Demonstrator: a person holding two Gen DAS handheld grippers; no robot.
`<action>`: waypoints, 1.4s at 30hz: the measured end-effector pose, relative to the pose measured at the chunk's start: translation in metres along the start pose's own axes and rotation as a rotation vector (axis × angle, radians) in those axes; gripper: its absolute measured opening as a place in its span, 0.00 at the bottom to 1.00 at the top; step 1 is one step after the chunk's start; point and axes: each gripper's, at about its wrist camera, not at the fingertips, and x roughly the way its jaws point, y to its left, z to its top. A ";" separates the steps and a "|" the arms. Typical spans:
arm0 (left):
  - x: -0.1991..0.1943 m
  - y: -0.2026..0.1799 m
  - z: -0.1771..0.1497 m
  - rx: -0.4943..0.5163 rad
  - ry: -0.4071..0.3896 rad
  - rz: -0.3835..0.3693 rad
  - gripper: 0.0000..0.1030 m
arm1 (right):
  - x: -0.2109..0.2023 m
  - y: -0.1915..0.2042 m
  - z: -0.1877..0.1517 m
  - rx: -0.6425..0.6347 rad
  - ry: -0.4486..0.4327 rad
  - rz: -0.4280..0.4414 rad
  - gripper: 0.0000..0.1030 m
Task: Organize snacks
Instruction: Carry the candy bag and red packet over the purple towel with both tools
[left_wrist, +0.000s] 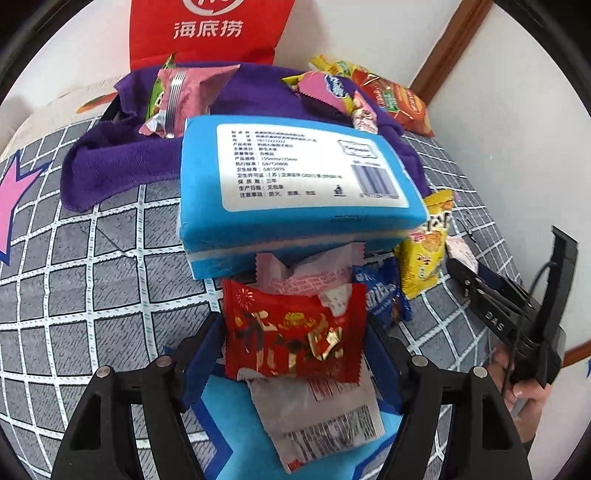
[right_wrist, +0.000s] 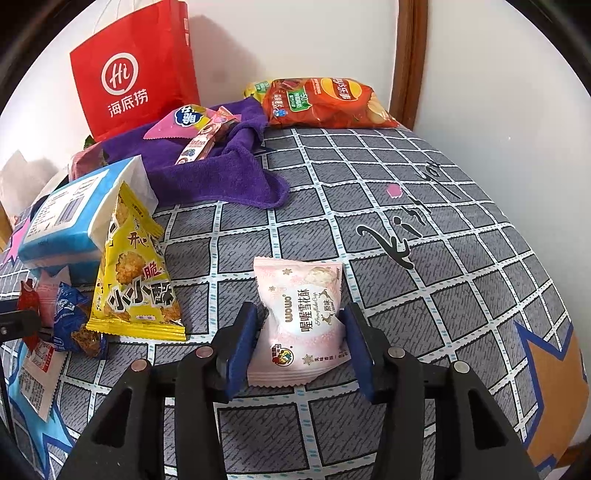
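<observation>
My left gripper (left_wrist: 295, 343) stands spread around the red snack packet (left_wrist: 291, 332), pads apparently clear, resting it on the pile. My right gripper (right_wrist: 301, 345) brackets the pink snowflake pastry (right_wrist: 301, 317) lying on the checked bedcover (right_wrist: 406, 184), not squeezing, apparently set apart.

Red paper bag (left_wrist: 207, 33) top cut off; tissue pack (left_wrist: 295, 192) label print perhaps blurred

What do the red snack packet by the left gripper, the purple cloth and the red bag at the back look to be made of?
Red snack packet: glossy plastic film, going by the shiny gold print and crimped, serrated ends. Purple cloth: soft, matte terry or microfibre, with a fuzzy nap and loose folds. Red bag: probably coated paper, standing stiff with sharp creases.
</observation>
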 end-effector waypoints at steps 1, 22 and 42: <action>0.002 0.000 0.000 -0.005 -0.001 0.003 0.70 | 0.000 0.000 0.000 0.000 0.000 0.001 0.48; -0.039 -0.001 0.002 0.047 -0.097 -0.014 0.49 | -0.001 0.003 0.001 -0.009 -0.002 0.006 0.44; -0.088 0.006 0.059 0.063 -0.224 0.050 0.49 | -0.085 0.036 0.070 -0.098 -0.104 0.027 0.42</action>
